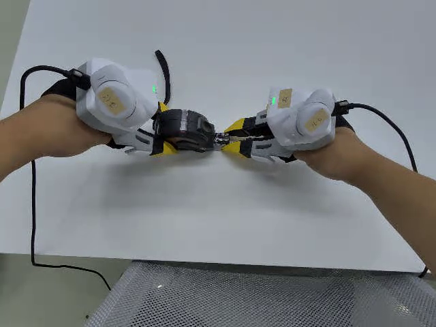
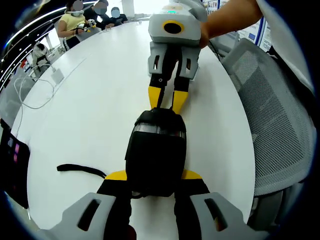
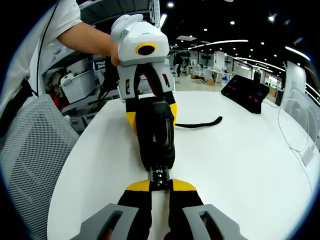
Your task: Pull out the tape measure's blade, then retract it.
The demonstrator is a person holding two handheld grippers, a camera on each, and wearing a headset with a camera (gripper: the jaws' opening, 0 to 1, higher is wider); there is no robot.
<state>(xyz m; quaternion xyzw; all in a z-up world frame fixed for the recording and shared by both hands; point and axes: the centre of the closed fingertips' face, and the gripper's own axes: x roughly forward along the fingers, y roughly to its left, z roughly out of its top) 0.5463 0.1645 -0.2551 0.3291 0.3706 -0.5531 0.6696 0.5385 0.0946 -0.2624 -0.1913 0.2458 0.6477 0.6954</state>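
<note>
A black tape measure with a grey band rests on the white table. My left gripper is shut on the case, its yellow-tipped jaws pressed on both sides. My right gripper meets it from the right and is shut on the blade's end, where a short length with printed marks shows at the case mouth. In the right gripper view the case lies just ahead of the jaws. The black wrist strap trails off behind the case.
A grey mesh chair back stands at the table's near edge. Black cables run from both grippers over the table. People sit at the far end of the long table, and a dark device lies further off.
</note>
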